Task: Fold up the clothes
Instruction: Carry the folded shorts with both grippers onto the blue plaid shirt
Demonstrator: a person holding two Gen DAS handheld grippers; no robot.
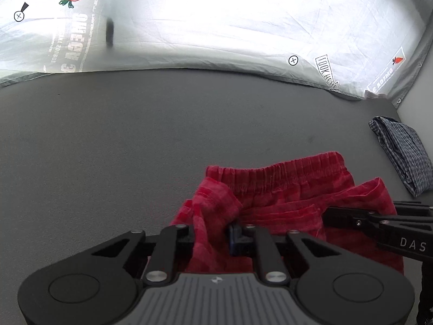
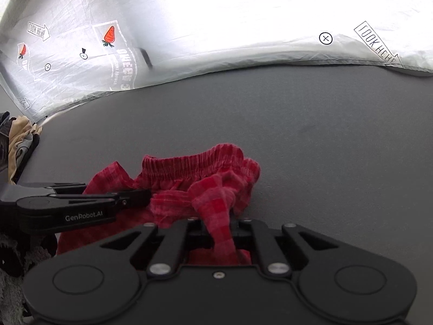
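Red checked shorts [image 1: 273,189] with an elastic waistband lie bunched on the grey table [image 1: 135,140]. My left gripper [image 1: 211,237] is shut on a fold at the shorts' left side. My right gripper [image 2: 220,230] is shut on a twisted fold at the shorts' [image 2: 194,178] right side. Each gripper shows in the other's view: the right one [image 1: 379,224] at the right edge, the left one [image 2: 81,203] at the left. The waistband faces away from me.
A folded blue-grey plaid garment [image 1: 403,154] lies at the table's right edge. A pile of tan and dark clothes [image 2: 19,146] sits at the left edge. A white printed sheet [image 1: 216,21] hangs behind the table.
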